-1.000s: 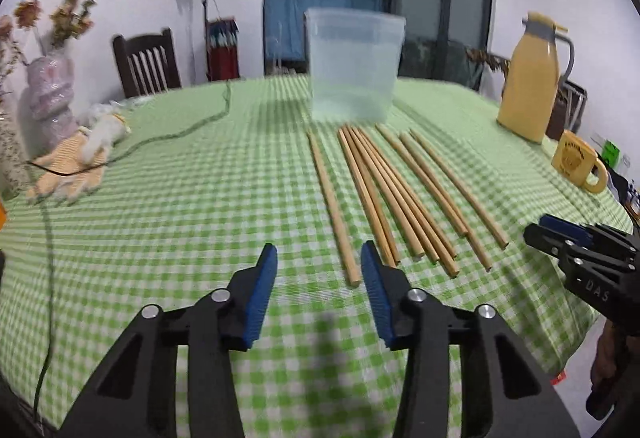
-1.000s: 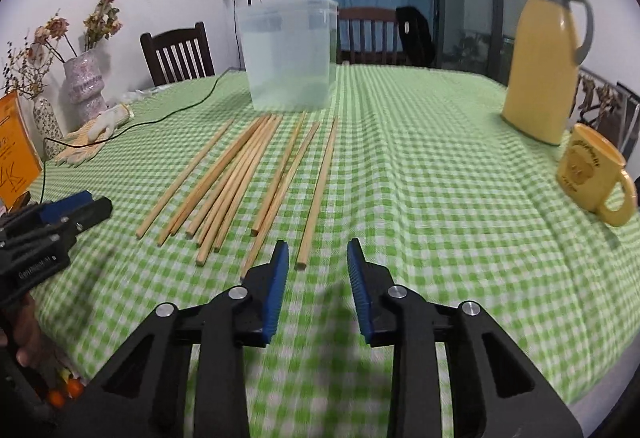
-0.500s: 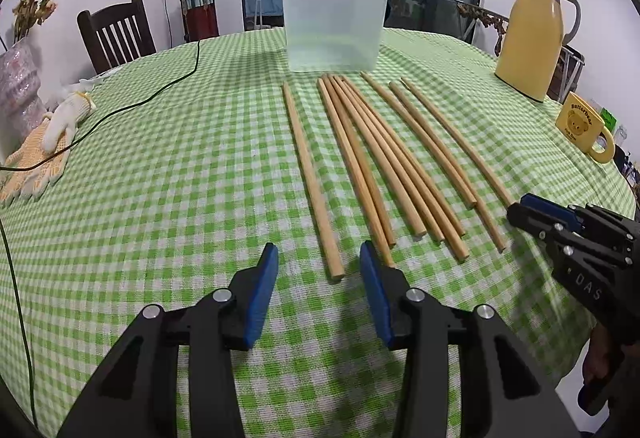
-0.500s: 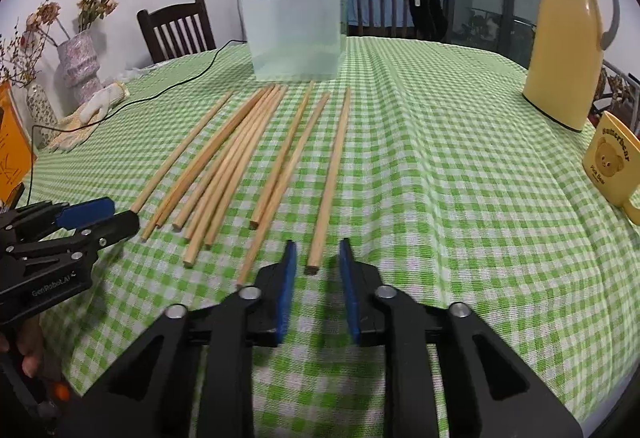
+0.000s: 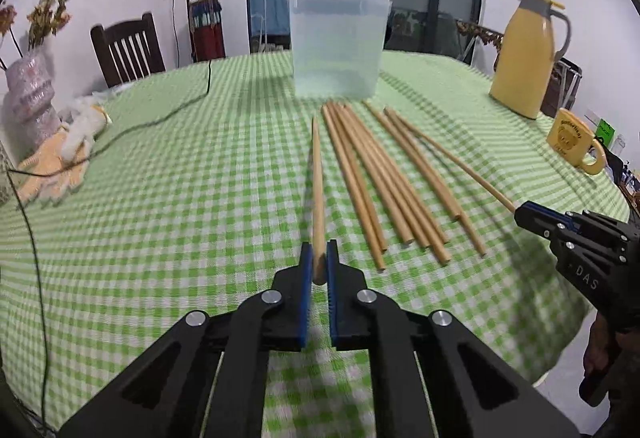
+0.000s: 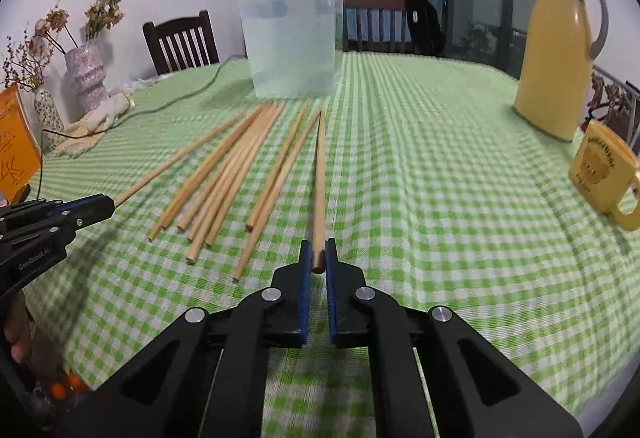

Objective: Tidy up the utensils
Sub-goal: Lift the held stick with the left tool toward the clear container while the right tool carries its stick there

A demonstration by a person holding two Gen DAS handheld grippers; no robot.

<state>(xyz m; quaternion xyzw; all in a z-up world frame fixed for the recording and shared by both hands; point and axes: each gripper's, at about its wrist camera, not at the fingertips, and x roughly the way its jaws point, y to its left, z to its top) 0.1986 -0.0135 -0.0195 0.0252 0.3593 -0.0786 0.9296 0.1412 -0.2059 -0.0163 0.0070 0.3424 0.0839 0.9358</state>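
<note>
Left gripper [image 5: 317, 258]: my jaws pinch the leftmost chopstick [image 5: 317, 182] (near end).
Right gripper [image 6: 317, 254]: I clamp the rightmost chopstick [image 6: 320, 182], near end too.

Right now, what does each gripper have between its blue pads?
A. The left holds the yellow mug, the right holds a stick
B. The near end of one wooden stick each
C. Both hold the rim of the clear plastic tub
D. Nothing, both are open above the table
B. The left gripper is shut on the near end of the leftmost stick, and the right gripper is shut on the rightmost stick.
</note>
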